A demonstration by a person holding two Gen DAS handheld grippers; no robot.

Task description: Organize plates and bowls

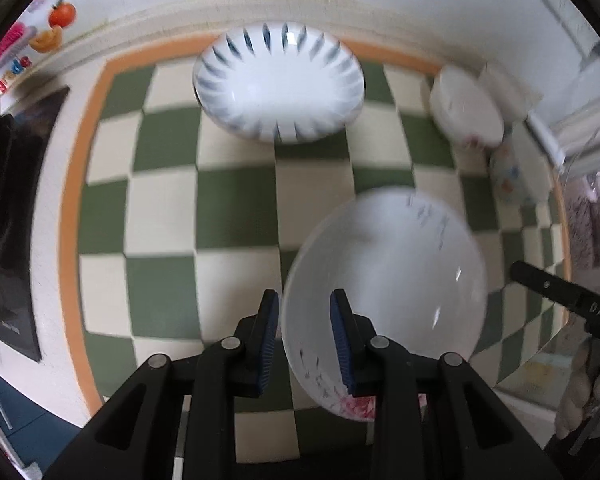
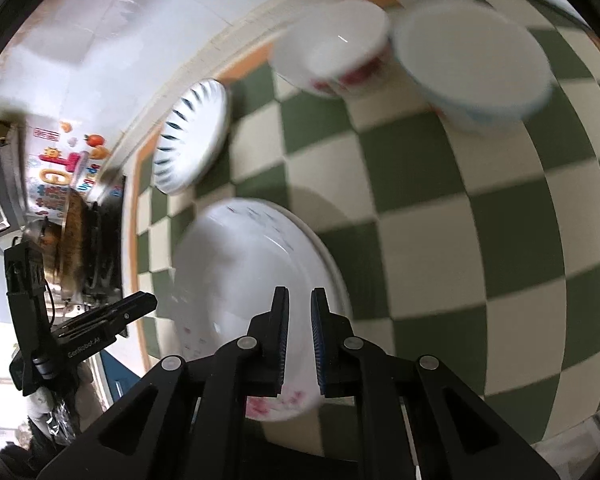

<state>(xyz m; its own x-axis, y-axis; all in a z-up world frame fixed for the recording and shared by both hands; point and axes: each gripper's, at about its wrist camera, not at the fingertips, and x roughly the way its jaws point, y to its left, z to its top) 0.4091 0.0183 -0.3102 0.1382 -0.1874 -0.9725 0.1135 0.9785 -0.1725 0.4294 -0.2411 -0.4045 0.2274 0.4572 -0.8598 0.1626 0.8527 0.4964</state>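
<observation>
The left claw (image 1: 305,336) is clenched on the near rim of a white flower-printed plate (image 1: 388,280): one blue pad sits inside the rim, the other under it, an edge pinch that suits a shallow dish with no handle. The plate appears raised off the green-checked table (image 1: 236,216) and tilted, its open face turned up toward the left camera and its far edge higher than the pinched, flowered edge. Being round, it has no true long axis; its foreshortened oval runs from the claw away toward the striped plate (image 1: 279,80).

The right claw (image 2: 300,336) hangs over the same plate's rim (image 2: 260,280), jaws nearly together. Blur hides whether its pads touch the plate, so I cannot tell if it grips or has let go.

Beyond the flower plate, the striped plate lies flat at the table's back edge. To the right of the striped plate two small bowls (image 2: 332,40) (image 2: 472,64) stand side by side, with another white dish behind them. Judging by that grouping, the flower plate probably belongs with the striped one, plates apart from bowls.
</observation>
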